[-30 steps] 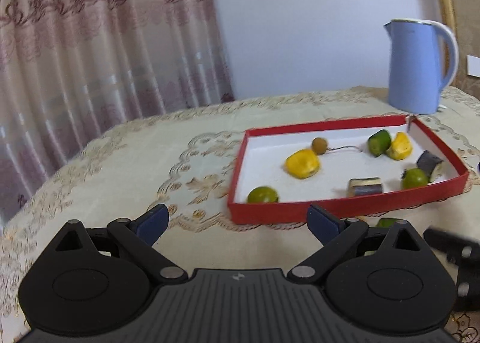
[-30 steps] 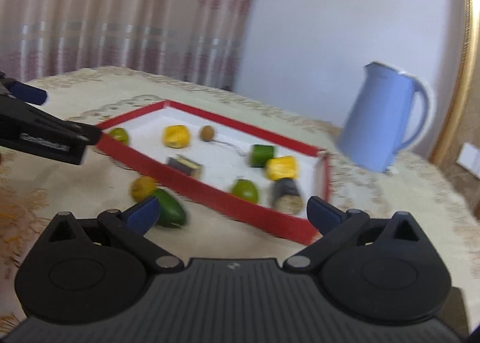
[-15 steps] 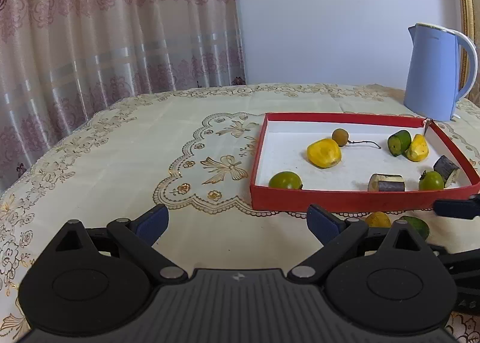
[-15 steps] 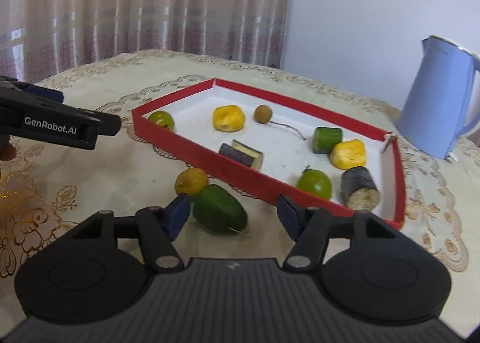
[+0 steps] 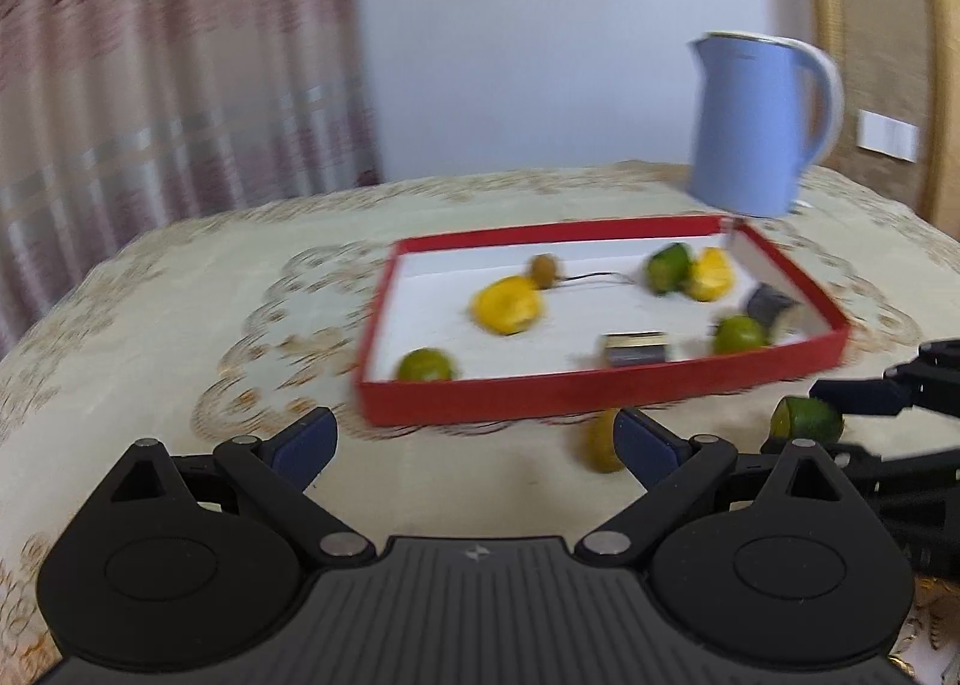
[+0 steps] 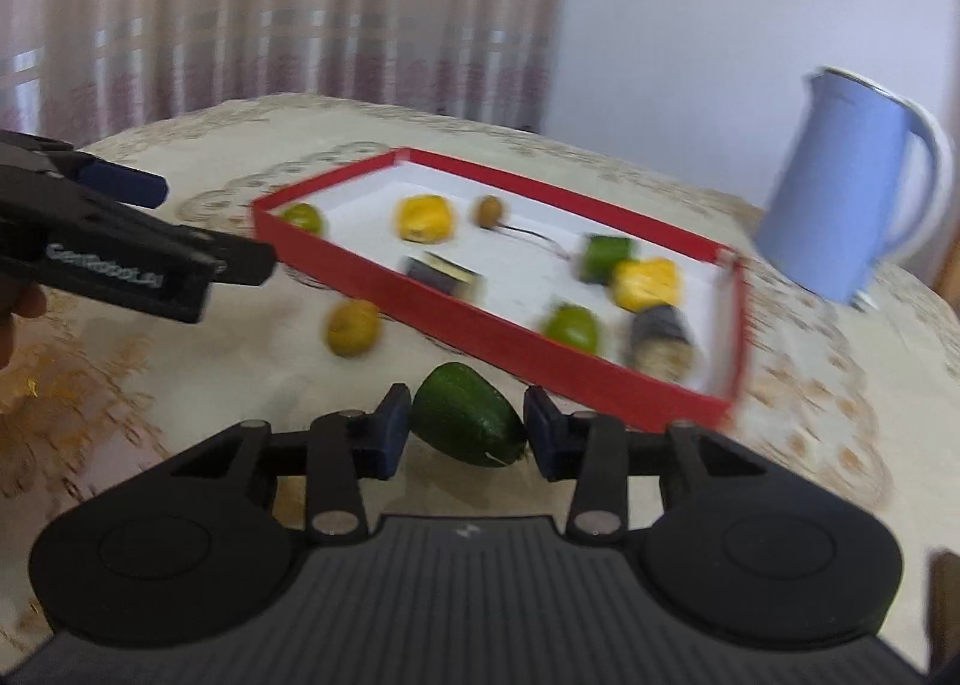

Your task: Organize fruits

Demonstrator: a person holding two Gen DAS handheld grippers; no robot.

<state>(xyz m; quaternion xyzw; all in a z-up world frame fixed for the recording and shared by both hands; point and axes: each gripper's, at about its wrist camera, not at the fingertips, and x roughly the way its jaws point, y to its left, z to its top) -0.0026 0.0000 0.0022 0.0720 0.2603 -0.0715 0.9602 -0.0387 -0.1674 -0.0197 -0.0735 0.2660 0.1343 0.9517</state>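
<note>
A dark green oval fruit [image 6: 468, 415] lies on the tablecloth just in front of the red tray [image 6: 480, 319]. My right gripper [image 6: 467, 433] has it between its blue pads; the jaws are closing and the pads touch its sides. In the left wrist view the same green fruit [image 5: 804, 424] shows between the right gripper's fingers at the far right. A small yellow-orange fruit [image 6: 353, 328] lies loose left of it, beside the right fingertip [image 5: 645, 442] of my left gripper [image 5: 477, 439], which stands wide open and empty. The tray [image 5: 600, 394] holds several fruit pieces.
A light blue kettle [image 5: 756, 133] stands behind the tray's far right corner, also the kettle [image 6: 840, 193] in the right wrist view. The table has a cream patterned cloth [image 5: 180, 325]. Curtains hang behind it on the left. Both views are motion-blurred.
The right jaws have narrowed from wide open onto the green fruit, and that gripper has come up close to it. The left view has swung, with its jaws still wide.
</note>
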